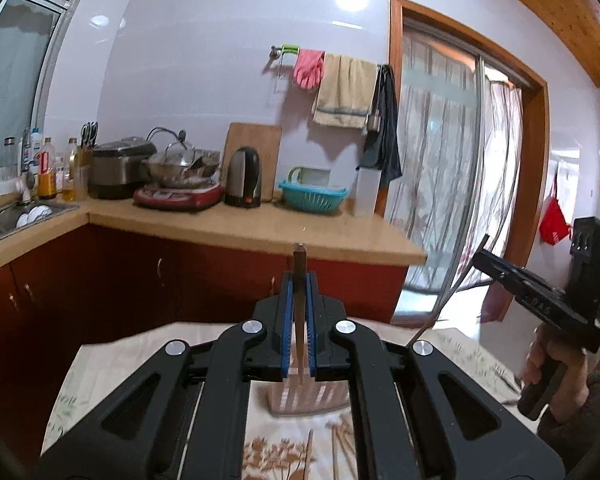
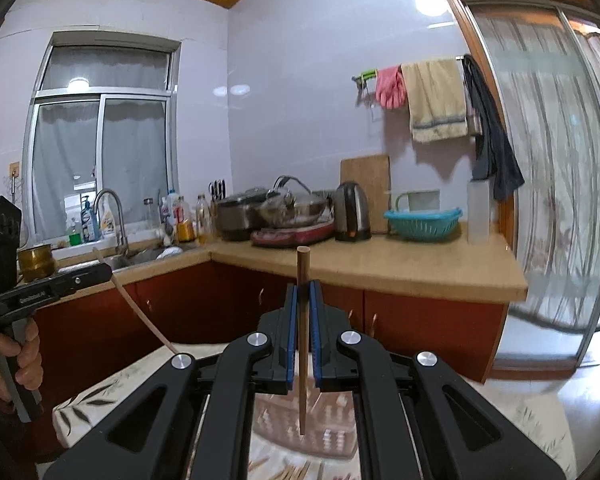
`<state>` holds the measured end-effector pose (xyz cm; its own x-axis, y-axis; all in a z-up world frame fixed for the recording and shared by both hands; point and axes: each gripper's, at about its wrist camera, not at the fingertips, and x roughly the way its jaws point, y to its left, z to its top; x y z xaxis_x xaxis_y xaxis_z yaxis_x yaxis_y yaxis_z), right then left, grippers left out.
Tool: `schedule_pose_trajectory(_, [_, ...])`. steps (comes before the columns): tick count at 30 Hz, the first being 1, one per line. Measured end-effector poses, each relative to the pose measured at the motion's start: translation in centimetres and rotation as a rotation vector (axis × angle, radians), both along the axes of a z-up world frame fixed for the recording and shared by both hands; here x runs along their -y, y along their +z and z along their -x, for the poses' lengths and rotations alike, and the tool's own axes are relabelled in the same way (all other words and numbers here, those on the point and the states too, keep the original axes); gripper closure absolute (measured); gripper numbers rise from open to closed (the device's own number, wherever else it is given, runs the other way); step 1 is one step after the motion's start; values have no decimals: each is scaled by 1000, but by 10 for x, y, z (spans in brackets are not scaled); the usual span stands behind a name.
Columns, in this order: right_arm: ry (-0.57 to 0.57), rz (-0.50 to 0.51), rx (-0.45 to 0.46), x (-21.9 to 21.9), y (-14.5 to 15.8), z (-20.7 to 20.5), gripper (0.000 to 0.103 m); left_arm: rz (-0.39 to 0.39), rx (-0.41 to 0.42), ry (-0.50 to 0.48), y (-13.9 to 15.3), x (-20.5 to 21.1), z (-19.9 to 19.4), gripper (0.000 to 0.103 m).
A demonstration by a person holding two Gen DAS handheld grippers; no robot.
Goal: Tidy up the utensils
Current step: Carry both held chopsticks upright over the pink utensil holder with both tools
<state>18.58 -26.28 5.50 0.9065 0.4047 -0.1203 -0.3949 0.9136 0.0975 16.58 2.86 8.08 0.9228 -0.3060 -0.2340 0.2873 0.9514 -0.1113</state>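
left gripper (image 1: 299, 280): jaws clamped on upright brown wooden chopstick (image 1: 299, 312) | right gripper (image 2: 304, 288): jaws clamped on second wooden chopstick (image 2: 302, 344) | pink slotted plastic holder (image 1: 300, 398) below (seemingly on the bench)

You have one brown wooden chopstick (image 1: 299, 312) pinched upright in your left tongs (image 1: 299, 280) and another chopstick (image 2: 302, 320) upright in your right tongs (image 2: 303, 286). Below them a pinkish slatted holder (image 1: 300, 398) stands on the desk, with more loose chopsticks (image 1: 342, 446) lying just in front.
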Motion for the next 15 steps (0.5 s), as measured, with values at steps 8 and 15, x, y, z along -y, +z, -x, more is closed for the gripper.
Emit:
schedule_pose_trajectory(8, [-45,41,23,-5,1,-42,96,-7,14,-8,3,20,-44,96])
schedule_pose_trajectory(15, [-34,40,-86,-8,-44,-69,96,-31,-48,-12,-41,37,-77,96])
